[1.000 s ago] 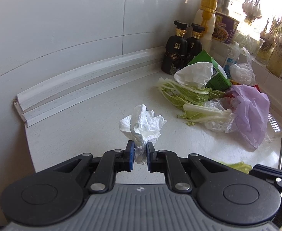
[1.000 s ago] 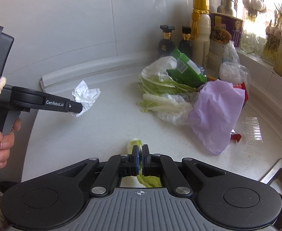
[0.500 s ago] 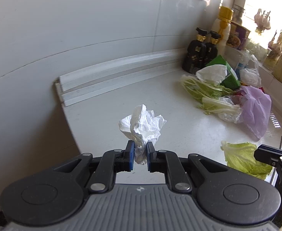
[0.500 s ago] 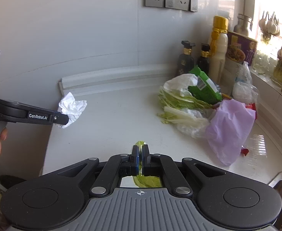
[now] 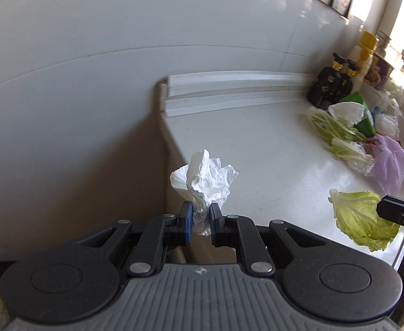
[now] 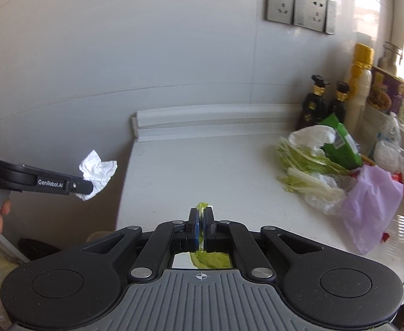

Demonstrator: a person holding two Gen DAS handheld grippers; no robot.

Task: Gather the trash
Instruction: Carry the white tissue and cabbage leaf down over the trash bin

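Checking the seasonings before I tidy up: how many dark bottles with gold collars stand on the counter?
2. Both dark bottles stand side by side at the back wall, behind the vegetable scraps: one, the other just right of it. Others may be hidden.

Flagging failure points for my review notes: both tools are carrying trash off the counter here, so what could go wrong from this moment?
1. The left tool pinches only the lower tip of the crumpled tissue; it might slip or tear free.
2. The right tool grips the lettuce leaf by one edge, most of it dangling, so it could rip and drop.
3. No bin shows in either view, so the drop-off may be misjudged.
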